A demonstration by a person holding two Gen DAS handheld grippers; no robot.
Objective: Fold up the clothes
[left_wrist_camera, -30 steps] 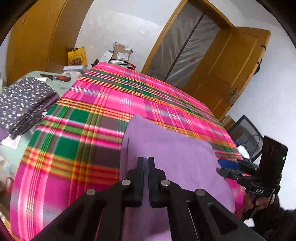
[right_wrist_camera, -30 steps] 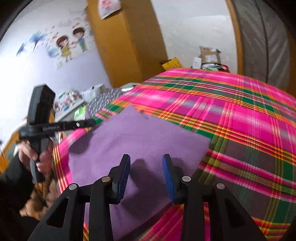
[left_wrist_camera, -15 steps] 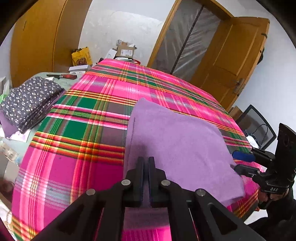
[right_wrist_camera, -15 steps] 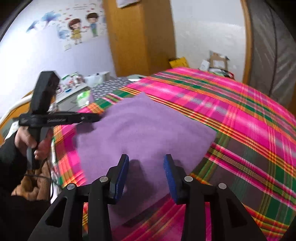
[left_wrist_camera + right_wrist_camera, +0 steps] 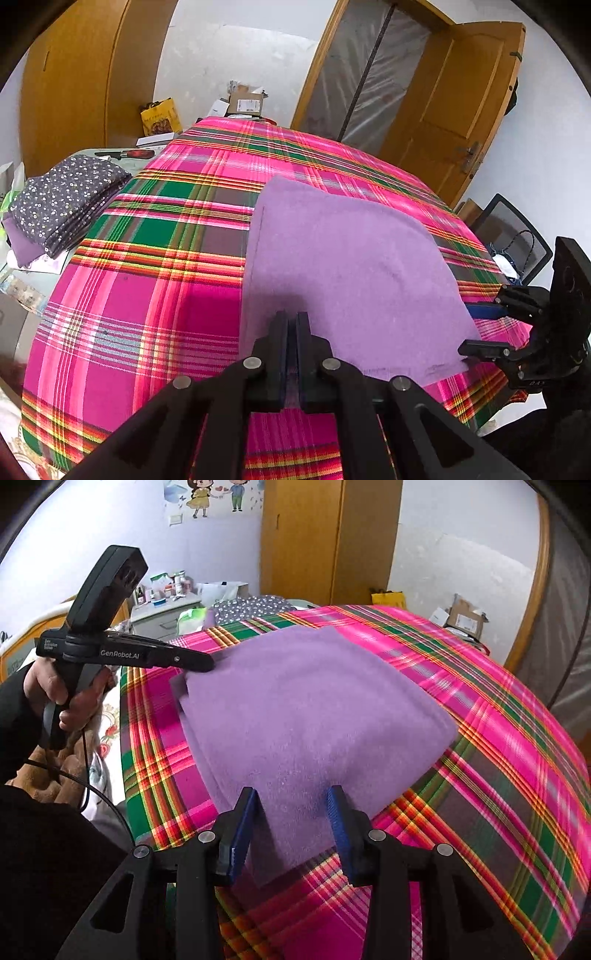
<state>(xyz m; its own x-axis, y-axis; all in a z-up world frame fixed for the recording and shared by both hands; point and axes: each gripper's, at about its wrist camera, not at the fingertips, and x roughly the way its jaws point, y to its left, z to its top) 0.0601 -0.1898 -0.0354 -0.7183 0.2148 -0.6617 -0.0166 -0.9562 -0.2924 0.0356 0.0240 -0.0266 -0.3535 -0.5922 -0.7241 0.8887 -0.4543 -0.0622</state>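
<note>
A folded purple cloth lies on the pink plaid tablecloth. My left gripper is shut at the cloth's near edge, with purple fabric showing between its fingers. In the right wrist view its tip pinches the cloth's left edge, and a small flap hangs below. My right gripper is open, its blue pads straddling the cloth's near corner. In the left wrist view the right gripper stands open around the cloth's right corner.
A stack of folded dark dotted clothes sits left of the table. Boxes crowd the far end. A wooden door and a black chair stand to the right. A person's hand holds the left gripper.
Both grippers have drawn back toward the table's near edge. The left one, still shut, now sits at the cloth's edge rather than over its middle. The right stays open.
</note>
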